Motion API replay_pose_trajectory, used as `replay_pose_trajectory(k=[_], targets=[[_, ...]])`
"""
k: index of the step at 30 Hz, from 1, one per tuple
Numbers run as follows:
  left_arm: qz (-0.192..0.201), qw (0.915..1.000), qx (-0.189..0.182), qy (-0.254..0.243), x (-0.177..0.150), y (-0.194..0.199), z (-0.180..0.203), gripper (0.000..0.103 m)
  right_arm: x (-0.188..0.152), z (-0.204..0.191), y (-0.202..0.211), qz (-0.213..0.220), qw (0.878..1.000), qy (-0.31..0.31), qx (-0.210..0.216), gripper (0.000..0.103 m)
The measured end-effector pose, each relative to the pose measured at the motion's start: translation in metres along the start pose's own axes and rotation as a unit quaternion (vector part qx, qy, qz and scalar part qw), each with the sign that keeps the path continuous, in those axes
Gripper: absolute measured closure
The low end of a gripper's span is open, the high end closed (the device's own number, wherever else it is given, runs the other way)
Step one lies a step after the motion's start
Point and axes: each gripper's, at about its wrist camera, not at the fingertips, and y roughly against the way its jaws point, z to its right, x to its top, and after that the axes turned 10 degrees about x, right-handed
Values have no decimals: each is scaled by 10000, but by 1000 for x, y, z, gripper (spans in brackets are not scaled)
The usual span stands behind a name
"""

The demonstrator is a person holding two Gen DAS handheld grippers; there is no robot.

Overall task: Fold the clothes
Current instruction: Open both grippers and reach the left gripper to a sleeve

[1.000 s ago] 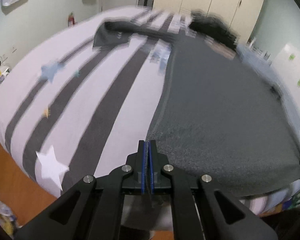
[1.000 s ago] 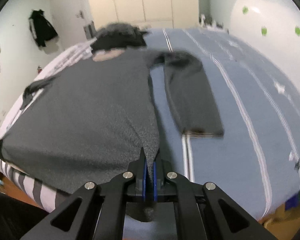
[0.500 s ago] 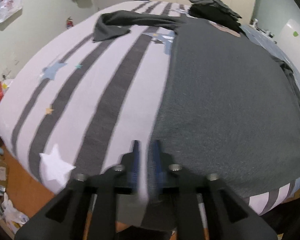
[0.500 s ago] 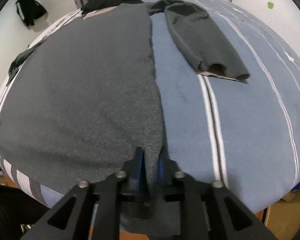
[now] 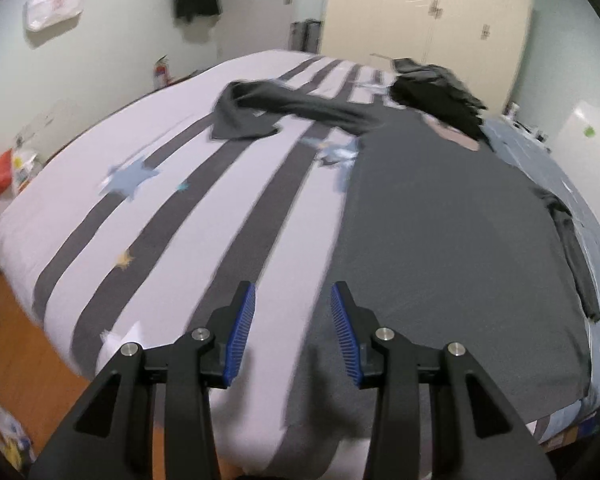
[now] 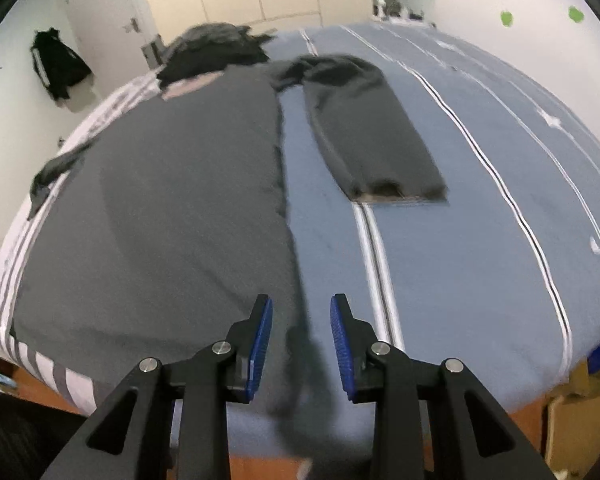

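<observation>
A dark grey long-sleeved sweater point(image 5: 452, 240) point(image 6: 160, 208) lies flat across the bed, hem toward me. One sleeve point(image 5: 268, 110) stretches out over the striped cover, the other sleeve point(image 6: 372, 140) lies on the blue cover. My left gripper point(image 5: 293, 292) hovers over the hem's left corner, its jaws opening, and the cloth lies below them without touching the pads. My right gripper point(image 6: 301, 304) hovers over the hem's right corner, jaws opening too, with the sweater's edge beneath the gap and free of the pads.
A pile of dark clothes point(image 5: 436, 92) point(image 6: 216, 52) sits at the bed's far end. The bed carries a white cover with grey stripes point(image 5: 160, 220) and a blue cover point(image 6: 460, 240). Cream wardrobes point(image 5: 428, 20) stand behind. Wooden floor point(image 5: 16, 360) lies below the near edge.
Both grippers were shut on the sweater's hem corners and have let go; their jaws now stand apart. The sweater settled flat on the bed, and the left view tilted up.
</observation>
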Motion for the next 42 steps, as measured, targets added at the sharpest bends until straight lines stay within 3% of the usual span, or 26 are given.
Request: replay_pose_trajectory(k=[6,10,14,16,18,24,29,34,39,42], targets=[[-124,9992,-81,-375,-9,-27,23,67,6,-16,-38,-278,9985,446,-158,76],[-741,9947,242,-678,-29,-61,25,67,-4,-3,-54,-439,9985,306,-140,76],[-623,9949,417,-680,-28,-53,19,66,-13,3,-66,-815,9955,391,-281,74],[-521,9944,691,-600,-27,-48,14,67,-11,7,-61,-899,9951,237,-348,74],[-342,9965,628,-423,-22,-39,8,67,-11,13,-56,-856,9957,49,-344,74],[389,9990,194,-25,8,-8,12,67,18,0,-28,114,9996,170,-170,72],[478,9988,116,-69,42,-28,28,67,63,-18,-30,689,9967,436,24,70],[428,9988,10,230,101,-86,34,66,125,-38,-53,1347,9896,498,129,55],[483,9980,87,386,158,-161,30,66,194,-59,-104,1877,9796,678,237,55],[380,9965,638,397,182,-195,13,66,222,-66,-130,2097,9753,657,232,55]])
